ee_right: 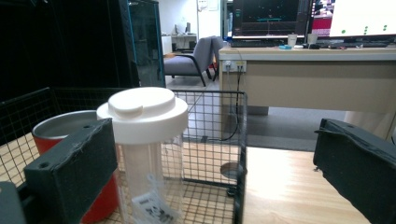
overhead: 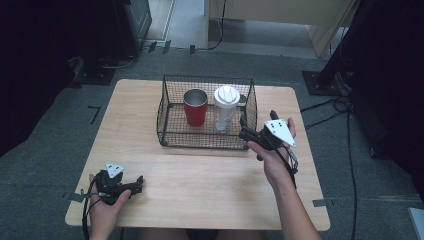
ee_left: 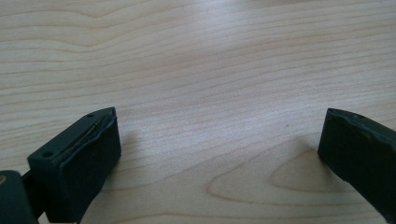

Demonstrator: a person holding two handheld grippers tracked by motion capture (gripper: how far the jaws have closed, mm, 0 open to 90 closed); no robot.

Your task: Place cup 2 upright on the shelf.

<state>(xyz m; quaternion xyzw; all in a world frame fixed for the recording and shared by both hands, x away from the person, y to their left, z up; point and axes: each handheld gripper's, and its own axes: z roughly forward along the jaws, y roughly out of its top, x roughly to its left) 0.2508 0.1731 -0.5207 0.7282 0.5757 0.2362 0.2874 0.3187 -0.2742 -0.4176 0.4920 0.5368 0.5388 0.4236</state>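
The right gripper [overhead: 245,131] had its jaws spread wide and held nothing. In the right gripper view they framed the near right corner of the wire basket [ee_right: 240,154], with the clear bottle [ee_right: 144,158] just behind the left jaw and inside the mesh. The bottle's white lid [overhead: 226,95] stood upright, close beside the red cup [overhead: 195,107], both within the basket and toward its rear half. The basket's right wall lay just beside the jaws, apart from them; bare surface [overhead: 200,175] stretched to the right of that wall up to the edge. The right hand [overhead: 274,150] gripped the tool from below, forearm entering from the bottom and angled inward toward the basket.

The left gripper [ee_left: 217,154] also had its jaws wide apart and empty, hovering low over bare wood grain. In the high view it sat near the front left corner of the surface, well apart from the basket, with open wood between. The left hand [overhead: 107,200] curled around it, close to the front edge.
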